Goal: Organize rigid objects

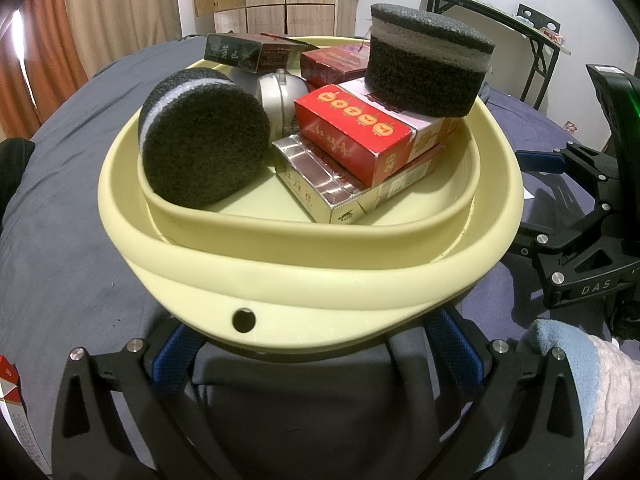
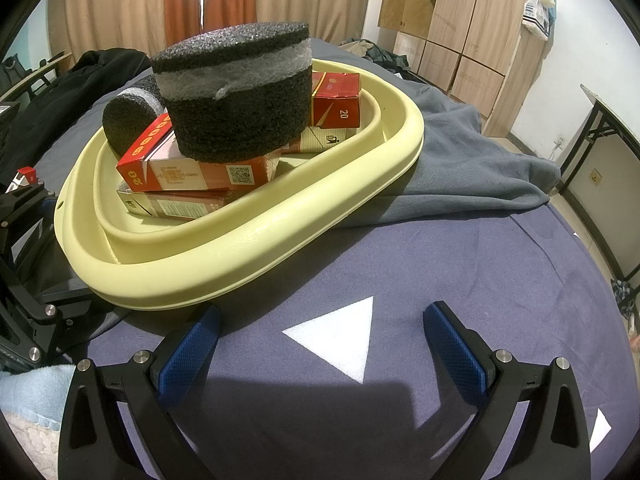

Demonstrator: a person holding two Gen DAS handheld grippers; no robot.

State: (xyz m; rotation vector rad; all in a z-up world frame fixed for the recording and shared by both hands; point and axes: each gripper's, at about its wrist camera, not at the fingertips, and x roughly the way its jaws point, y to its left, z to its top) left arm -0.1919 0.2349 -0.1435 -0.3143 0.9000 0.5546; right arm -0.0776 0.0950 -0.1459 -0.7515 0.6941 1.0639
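Note:
A pale yellow collapsible basin point(image 1: 304, 276) point(image 2: 248, 240) sits on a cloth-covered surface. It holds two black foam pucks, one on its side point(image 1: 204, 144) point(image 2: 128, 116) and one flat on top of the boxes point(image 1: 424, 60) point(image 2: 236, 96). Red cigarette boxes point(image 1: 356, 136) point(image 2: 192, 168), a silver-topped box point(image 1: 320, 184), a dark box point(image 1: 240, 52) and a silver round object point(image 1: 280, 96) lie inside. My left gripper point(image 1: 316, 344) is open, its blue pads point(image 1: 172, 360) under the basin's near rim. My right gripper point(image 2: 320, 340) is open and empty beside the basin.
A blue cloth with a white triangle point(image 2: 336, 336) covers the near surface; a grey blanket point(image 2: 460, 160) lies behind. A red box point(image 1: 8, 376) lies at the left edge. A black folding table point(image 1: 500, 24) and wooden wardrobes point(image 2: 460, 20) stand beyond.

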